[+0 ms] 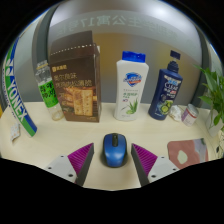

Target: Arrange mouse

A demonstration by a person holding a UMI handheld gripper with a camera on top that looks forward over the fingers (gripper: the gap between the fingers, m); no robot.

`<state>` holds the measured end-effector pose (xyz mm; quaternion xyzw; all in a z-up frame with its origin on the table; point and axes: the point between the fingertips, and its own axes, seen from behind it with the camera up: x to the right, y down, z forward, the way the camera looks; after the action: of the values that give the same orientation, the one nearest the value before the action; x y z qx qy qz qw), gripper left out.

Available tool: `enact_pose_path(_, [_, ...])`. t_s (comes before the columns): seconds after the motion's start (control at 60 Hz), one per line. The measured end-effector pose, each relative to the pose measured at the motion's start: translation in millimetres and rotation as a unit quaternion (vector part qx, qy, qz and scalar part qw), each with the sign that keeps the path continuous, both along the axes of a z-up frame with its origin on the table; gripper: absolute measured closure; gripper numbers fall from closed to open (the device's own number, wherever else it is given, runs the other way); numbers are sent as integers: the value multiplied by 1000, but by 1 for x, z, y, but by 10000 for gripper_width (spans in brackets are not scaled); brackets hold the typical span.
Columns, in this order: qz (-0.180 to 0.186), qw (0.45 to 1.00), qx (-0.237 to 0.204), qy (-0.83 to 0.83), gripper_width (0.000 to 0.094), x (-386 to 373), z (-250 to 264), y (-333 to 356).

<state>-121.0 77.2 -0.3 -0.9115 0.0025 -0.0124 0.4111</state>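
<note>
We saw a rounded, glossy blue mouse (114,150) lying on the pale table (40,140), set between the spread fingers of the gripper (113,160) with a gap at each side. Beyond it stood a brown cardboard box (76,76), a white plastic bottle (130,87) and a dark blue bottle (166,89), upright in a row.

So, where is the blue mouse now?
In the gripper view, the blue mouse lies on the table between the open fingers, in front of the white bottle.
</note>
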Motion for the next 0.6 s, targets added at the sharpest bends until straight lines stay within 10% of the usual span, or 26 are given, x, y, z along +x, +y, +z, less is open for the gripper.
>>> enact_pose_path(0.383, [39,999,1,2,574,-7,-4,11])
enact_pose_path(0.6, [60,989,137,15,573,2,175,-29])
